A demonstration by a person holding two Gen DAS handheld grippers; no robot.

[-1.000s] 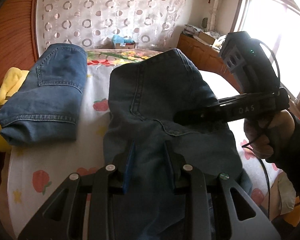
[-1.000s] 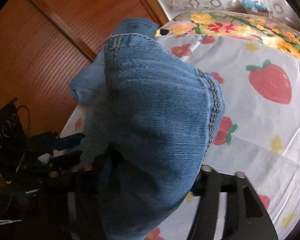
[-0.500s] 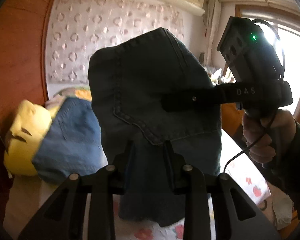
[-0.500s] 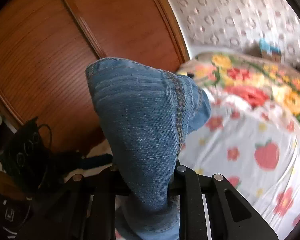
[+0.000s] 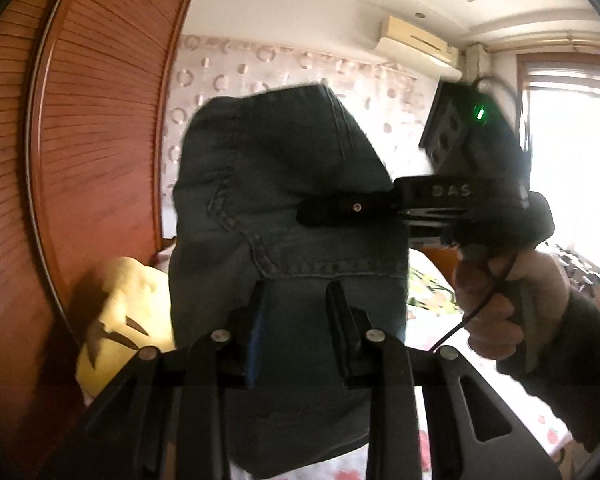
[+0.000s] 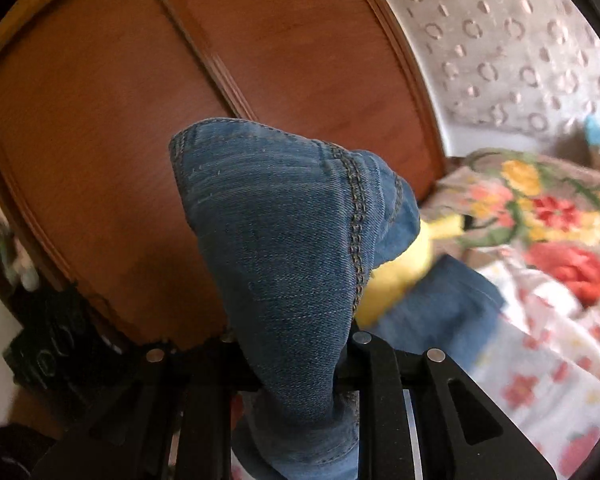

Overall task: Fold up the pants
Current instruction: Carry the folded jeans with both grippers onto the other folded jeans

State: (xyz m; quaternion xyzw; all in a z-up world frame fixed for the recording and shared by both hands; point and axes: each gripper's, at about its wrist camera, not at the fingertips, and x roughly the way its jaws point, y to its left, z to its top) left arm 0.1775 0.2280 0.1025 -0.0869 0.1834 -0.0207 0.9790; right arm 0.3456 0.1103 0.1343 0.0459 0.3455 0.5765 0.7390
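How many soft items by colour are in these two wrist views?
Blue denim: 2, the folded blue denim jeans held up and a second folded pair of blue jeans lying on the bed
Yellow: 1, the yellow plush toy
Total: 3

Blue denim pants (image 6: 284, 248) — strawberry-print sheet (image 6: 540, 380).
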